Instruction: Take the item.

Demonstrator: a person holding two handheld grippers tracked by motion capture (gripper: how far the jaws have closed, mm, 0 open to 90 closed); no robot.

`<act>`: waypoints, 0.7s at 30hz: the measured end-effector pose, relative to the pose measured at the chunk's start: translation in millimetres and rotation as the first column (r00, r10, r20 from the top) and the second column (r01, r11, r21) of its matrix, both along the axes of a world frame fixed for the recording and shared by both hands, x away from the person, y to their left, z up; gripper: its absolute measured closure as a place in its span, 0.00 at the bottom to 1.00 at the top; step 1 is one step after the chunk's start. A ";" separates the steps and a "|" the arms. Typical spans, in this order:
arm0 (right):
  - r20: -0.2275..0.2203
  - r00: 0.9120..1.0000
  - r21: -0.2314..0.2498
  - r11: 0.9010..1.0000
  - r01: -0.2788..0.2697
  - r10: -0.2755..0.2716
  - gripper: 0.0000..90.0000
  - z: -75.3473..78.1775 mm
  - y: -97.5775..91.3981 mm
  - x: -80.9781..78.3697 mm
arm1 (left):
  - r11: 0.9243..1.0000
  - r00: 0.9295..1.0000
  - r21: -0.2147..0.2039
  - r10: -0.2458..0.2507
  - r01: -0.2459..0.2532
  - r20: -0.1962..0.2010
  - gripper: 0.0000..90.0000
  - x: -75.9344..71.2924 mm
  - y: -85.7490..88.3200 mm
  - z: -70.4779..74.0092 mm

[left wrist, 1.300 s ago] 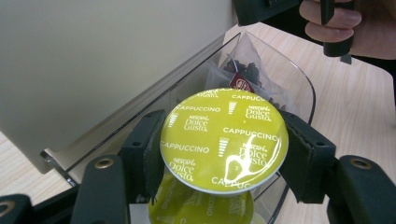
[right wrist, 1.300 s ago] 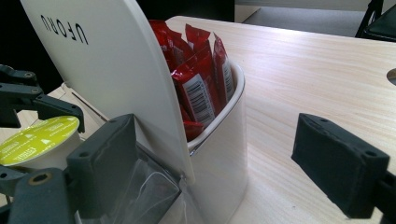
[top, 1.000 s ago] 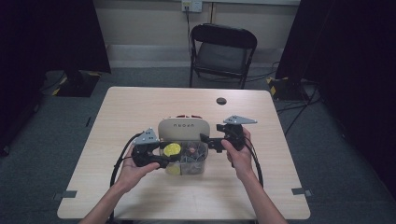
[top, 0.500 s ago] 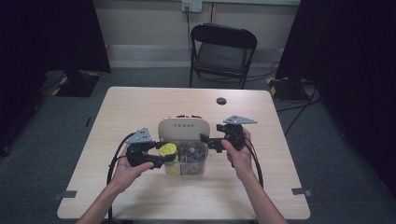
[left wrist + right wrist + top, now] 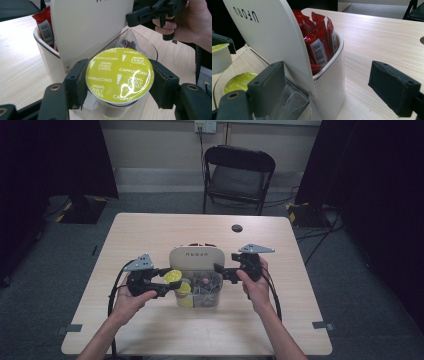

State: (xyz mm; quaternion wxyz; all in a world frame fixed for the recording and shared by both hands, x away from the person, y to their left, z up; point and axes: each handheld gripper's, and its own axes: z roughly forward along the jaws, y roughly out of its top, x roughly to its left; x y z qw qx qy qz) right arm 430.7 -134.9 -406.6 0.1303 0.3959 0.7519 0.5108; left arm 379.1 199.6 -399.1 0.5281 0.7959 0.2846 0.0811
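Capsule with a green Cappuccino lid sits clamped between the jaws of the left tool, both pads pressing on its rim. In the high view the capsule hangs just above the left edge of the clear bin at the front of the organiser.

Organiser layout: a white lid stands raised between the clear bin and the rear white tub. Red sachets stand upright in the tub, packed close behind the lid. A second green capsule lies in the clear bin, below and beside the held one.

Right tool stands at the organiser's right side, jaws wide apart. In the right gripper view one pad is at the lid's lower edge; whether it touches cannot be told. The other pad hangs clear over the bench. Nothing is clamped.

Obstructions: the raised lid rises directly behind the held capsule, and the clear bin's curved wall lies just beyond it.

Surroundings: a small dark disc lies on the bench well behind the organiser. A black folding chair stands on the floor beyond the bench.
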 end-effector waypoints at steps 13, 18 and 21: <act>0.001 1.000 -0.003 1.000 0.001 -0.001 0.15 0.4 0.2 -0.1 | 0.999 0.999 -0.006 0.051 -0.051 0.009 0.42 3.4 18.0 1.6; 0.001 1.000 -0.004 1.000 0.001 -0.001 0.15 0.5 0.3 -0.2 | 0.997 0.997 -0.005 0.076 -0.076 0.008 0.42 5.5 26.3 1.9; 0.001 1.000 -0.004 1.000 0.001 -0.001 0.15 0.5 0.2 -0.2 | 0.995 0.995 -0.012 0.095 -0.095 0.012 0.42 6.9 33.2 2.8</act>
